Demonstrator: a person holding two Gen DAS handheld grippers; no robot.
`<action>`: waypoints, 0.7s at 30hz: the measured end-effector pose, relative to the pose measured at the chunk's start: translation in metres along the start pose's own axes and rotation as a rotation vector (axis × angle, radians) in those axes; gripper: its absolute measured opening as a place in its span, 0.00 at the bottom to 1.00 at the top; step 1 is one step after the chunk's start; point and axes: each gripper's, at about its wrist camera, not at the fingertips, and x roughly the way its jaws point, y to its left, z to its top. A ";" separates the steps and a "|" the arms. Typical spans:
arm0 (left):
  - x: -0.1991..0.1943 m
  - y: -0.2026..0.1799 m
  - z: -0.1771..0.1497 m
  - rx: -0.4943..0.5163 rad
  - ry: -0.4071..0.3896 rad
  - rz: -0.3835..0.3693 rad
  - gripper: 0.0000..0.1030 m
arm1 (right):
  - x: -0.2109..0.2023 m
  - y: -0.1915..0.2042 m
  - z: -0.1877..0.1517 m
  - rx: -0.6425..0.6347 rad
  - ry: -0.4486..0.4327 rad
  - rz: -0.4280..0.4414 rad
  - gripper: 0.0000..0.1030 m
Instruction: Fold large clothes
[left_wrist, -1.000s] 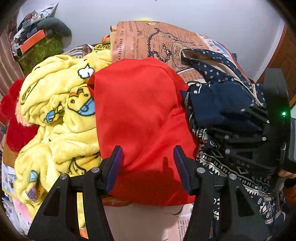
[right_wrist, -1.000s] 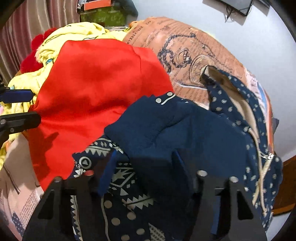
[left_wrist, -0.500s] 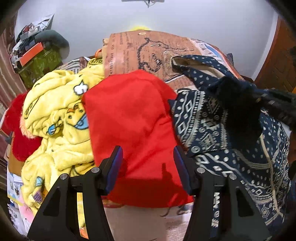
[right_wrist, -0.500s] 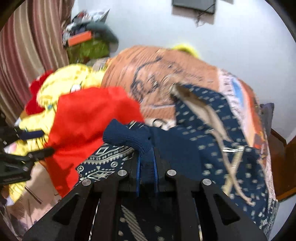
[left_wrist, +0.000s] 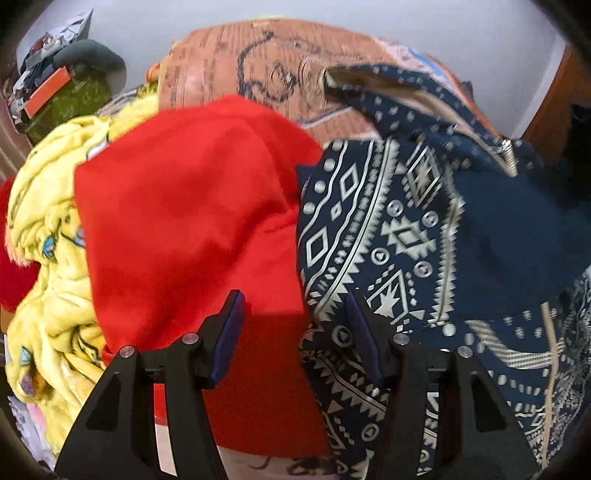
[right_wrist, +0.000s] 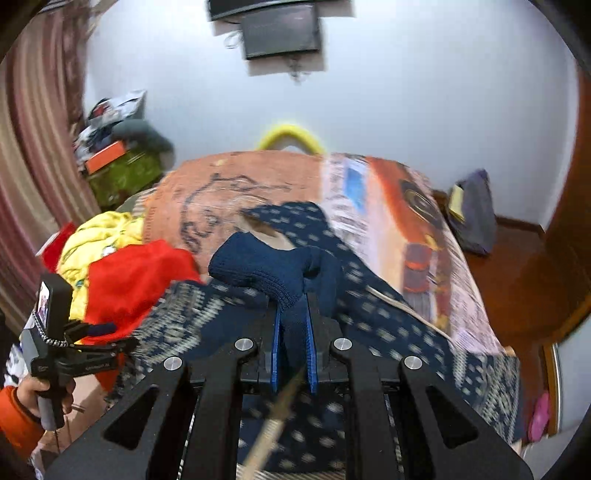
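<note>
**Navy cuff pinched and lifted clear of the pile**

Since a second ago the right gripper (right_wrist: 291, 332) has clamped down on the ribbed cuff (right_wrist: 266, 269) of the navy patterned garment (left_wrist: 424, 240) and risen, so its camera now looks out across the bed (right_wrist: 388, 206) rather than down into the heap. Its jaws are nearly together, with the knit cuff pressed between the blue pads (right_wrist: 276, 350); holding by the cuff probably serves to draw the sleeve out straight for folding. The left gripper (left_wrist: 295, 339) hangs about half open with nothing in it, poised at the seam where the red garment (left_wrist: 192, 221) meets the navy one, likely ready to take a second hold.

The navy piece lies at three o'clock in the left view, printed with pale geometric bands (its lining looks dotted). The red cloth looks smooth and matte; the yellow fleece (left_wrist: 48, 229) at nine o'clock is plush and rumpled.
</note>
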 end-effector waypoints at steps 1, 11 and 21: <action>0.003 0.001 -0.001 -0.006 0.004 -0.003 0.55 | 0.001 -0.009 -0.004 0.013 0.009 -0.009 0.10; 0.010 -0.002 -0.006 0.007 -0.007 0.033 0.62 | 0.031 -0.087 -0.062 0.188 0.163 -0.047 0.10; 0.010 -0.004 -0.009 0.020 -0.022 0.063 0.65 | 0.037 -0.116 -0.099 0.188 0.254 -0.095 0.12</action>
